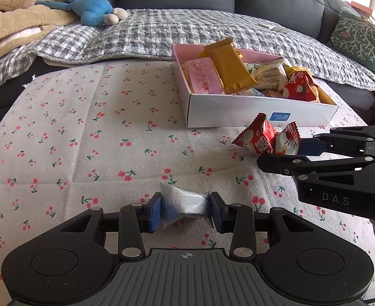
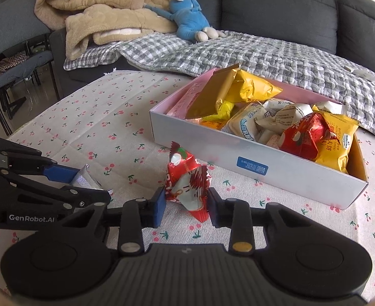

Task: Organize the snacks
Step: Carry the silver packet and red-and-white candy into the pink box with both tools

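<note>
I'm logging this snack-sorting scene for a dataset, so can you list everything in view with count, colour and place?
silver snack packet: one, silver-blue, between the left gripper's pads
red snack packet: one, red-white, between the right gripper's pads
snack box: one, white outside, pink inside, on the cloth, full of yellow, cream, pink and red packets
tablecloth: one, cream with red cherries, under everything
checked quilt: one, grey-white, on the sofa
sofa: one, dark grey, behind
plush toy: one, blue, on the quilt
fleece blanket: one, beige, far left
cushion: one, green-white, far right
chair: one, grey, left
left gripper: black, blue pads
right gripper: black, blue pads
</note>
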`<action>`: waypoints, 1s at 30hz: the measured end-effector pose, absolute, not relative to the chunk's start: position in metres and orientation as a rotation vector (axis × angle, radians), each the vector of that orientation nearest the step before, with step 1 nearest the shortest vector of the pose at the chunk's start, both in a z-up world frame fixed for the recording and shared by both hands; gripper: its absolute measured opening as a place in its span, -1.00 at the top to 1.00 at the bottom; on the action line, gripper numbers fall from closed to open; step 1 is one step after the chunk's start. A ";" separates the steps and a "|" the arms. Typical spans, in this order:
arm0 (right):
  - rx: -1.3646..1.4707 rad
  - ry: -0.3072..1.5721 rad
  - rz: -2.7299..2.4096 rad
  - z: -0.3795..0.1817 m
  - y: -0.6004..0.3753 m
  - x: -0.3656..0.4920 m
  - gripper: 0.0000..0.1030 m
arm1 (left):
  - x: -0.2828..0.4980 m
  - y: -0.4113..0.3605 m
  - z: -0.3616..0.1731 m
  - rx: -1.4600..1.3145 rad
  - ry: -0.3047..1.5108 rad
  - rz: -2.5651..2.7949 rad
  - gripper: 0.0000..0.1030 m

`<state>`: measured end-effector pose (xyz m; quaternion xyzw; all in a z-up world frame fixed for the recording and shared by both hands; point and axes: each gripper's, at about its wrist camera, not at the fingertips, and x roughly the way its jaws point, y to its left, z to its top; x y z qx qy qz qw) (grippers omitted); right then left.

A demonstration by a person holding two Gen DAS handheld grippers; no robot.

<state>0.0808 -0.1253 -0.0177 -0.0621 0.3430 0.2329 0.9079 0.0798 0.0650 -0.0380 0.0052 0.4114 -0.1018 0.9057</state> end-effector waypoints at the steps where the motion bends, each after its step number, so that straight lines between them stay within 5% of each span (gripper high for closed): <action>1: -0.123 0.708 0.478 -0.017 -0.127 0.081 0.39 | 0.080 0.065 -0.038 0.005 0.850 -0.210 0.28; 30: 0.231 0.624 0.323 0.031 -0.207 0.119 0.39 | 0.128 -0.011 0.017 -0.025 0.682 -0.311 0.28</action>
